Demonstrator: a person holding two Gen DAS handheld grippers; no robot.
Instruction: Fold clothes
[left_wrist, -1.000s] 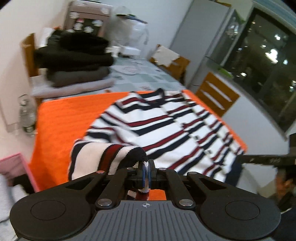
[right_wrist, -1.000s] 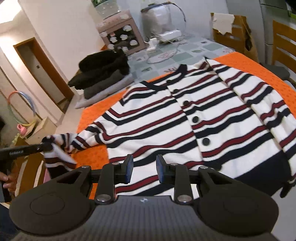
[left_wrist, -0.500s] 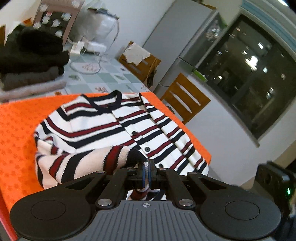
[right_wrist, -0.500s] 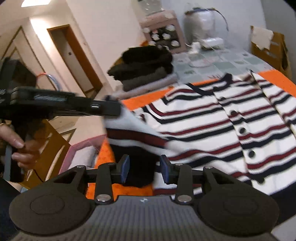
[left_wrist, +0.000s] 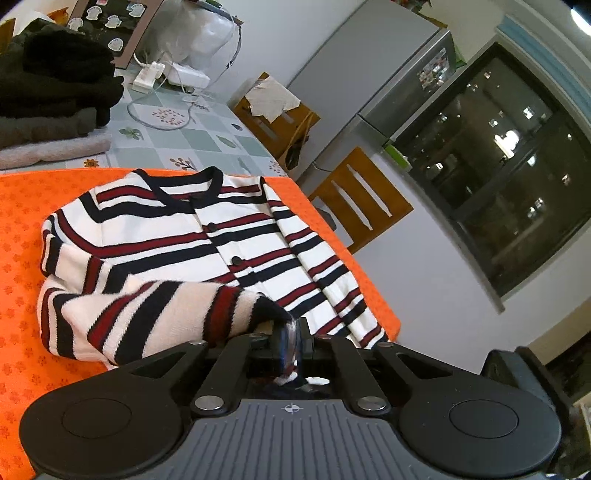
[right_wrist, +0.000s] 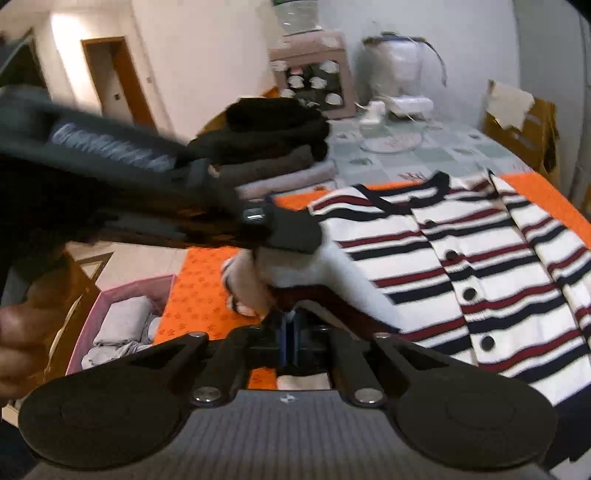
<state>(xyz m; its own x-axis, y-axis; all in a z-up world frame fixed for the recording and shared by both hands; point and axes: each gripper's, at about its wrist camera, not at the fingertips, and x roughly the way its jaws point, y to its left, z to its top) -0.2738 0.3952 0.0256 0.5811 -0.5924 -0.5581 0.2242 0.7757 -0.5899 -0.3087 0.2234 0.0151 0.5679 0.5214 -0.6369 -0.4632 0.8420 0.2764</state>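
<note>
A white cardigan (left_wrist: 192, 236) with navy and red stripes lies buttoned, front up, on the orange mat (left_wrist: 22, 221). Its near sleeve (left_wrist: 147, 317) is drawn across the lower body. My left gripper (left_wrist: 291, 339) pinches the dark cuff, its jaws easing open slightly with the fabric still between them. In the right wrist view the left gripper (right_wrist: 295, 236) reaches in from the left, blurred, over the cardigan (right_wrist: 480, 266). My right gripper (right_wrist: 290, 332) sits just below it, its jaws closing tight on the sleeve fabric.
Dark folded clothes (right_wrist: 273, 140) are stacked at the far end of the table. A pink box (right_wrist: 122, 317) of grey garments stands on the floor to the left, beside the mat (right_wrist: 199, 288). Wooden chairs (left_wrist: 358, 199) and a fridge (left_wrist: 388, 74) stand to the right. A hand (right_wrist: 14, 350) shows at the left edge.
The left gripper carried the sleeve cuff rightward across the cardigan's body. The right gripper, open before, closed on the sleeve near the left gripper.
</note>
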